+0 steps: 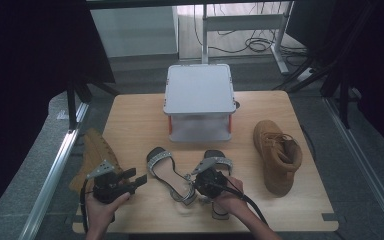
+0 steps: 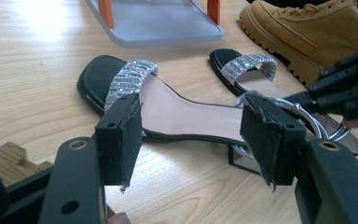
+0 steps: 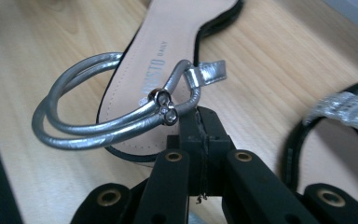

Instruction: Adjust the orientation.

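Right gripper point(image 3: 199, 122) clamped on left sandal's point(image 1: 168, 174) silver ankle strap point(image 3: 121, 116) near the surface's point(image 1: 135, 125) front edge, left gripper point(image 1: 139, 178) gaping empty by the front-left corner

Light wood table point(image 1: 130, 120) under me, pale glare patch on its grain in left gripper view. Grey carpet floor point(image 1: 30, 165) all round. Metal rails flank table: one at 9 o'clock point(image 1: 55, 170), one at 3 o'clock point(image 1: 365, 170). At 12 o'clock, white desk frame point(image 1: 245, 22) on floor, black cables point(image 1: 257, 45) looped under it (tangled heap). Dark curtains at 10 o'clock point(image 1: 25, 60) and 2 o'clock point(image 1: 380, 65). Pale wall panel point(image 1: 135, 32) at 11 o'clock, daylight-bright.
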Demonstrator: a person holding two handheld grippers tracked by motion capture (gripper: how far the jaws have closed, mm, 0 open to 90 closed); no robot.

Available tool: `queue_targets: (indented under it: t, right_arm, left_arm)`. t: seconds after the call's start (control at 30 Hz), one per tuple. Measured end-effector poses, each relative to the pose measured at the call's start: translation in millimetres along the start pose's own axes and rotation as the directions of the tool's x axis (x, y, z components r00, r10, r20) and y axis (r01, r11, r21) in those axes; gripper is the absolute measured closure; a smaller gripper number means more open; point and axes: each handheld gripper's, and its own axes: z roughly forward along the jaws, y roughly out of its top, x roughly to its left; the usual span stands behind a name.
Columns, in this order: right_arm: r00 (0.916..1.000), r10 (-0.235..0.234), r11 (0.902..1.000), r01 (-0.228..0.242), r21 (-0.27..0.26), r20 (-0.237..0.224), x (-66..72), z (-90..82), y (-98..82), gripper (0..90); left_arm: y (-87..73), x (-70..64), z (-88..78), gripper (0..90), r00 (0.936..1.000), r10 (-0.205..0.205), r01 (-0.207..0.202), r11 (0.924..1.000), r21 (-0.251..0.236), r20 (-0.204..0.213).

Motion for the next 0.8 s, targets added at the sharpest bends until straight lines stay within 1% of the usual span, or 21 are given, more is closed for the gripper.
queue_targets:
  t: [0.13,0.27,0.33,0.47,0.6,0.8]
  right_arm:
    - [0.9998,-0.016,0.9999,0.016,0.001,-0.014,8.1,0.6,0.4,89.9]
    - [0.9996,-0.026,0.9996,0.026,0.006,-0.013,12.4,0.7,1.4,89.9]
    - [0.9992,-0.038,0.9992,0.038,0.010,-0.015,17.7,1.0,2.8,89.9]
    - [0.9969,-0.078,0.9967,0.078,0.022,-0.009,28.7,1.9,5.4,89.9]
    - [0.9948,-0.100,0.9947,0.101,0.022,-0.016,37.3,2.5,7.6,89.9]
    - [0.9935,-0.109,0.9938,0.110,0.017,-0.033,44.9,4.2,9.1,89.9]
  left_arm:
    - [0.0,1.5,-1.9,38.8,1.0000,-0.003,0.003,1.0000,-0.004,-0.003]
    - [-0.1,1.9,-2.4,38.8,1.0000,-0.004,0.004,1.0000,-0.005,-0.003]
    - [-0.2,2.3,-2.2,38.8,1.0000,-0.003,0.003,1.0000,-0.003,-0.003]
    - [-0.6,2.8,-2.3,38.8,1.0000,-0.004,0.004,1.0000,-0.002,-0.004]
    - [-0.6,4.0,-3.9,38.8,1.0000,-0.008,0.008,0.9999,-0.007,-0.006]
    - [-0.7,5.9,-5.2,38.8,0.9999,-0.014,0.014,0.9999,-0.010,-0.008]
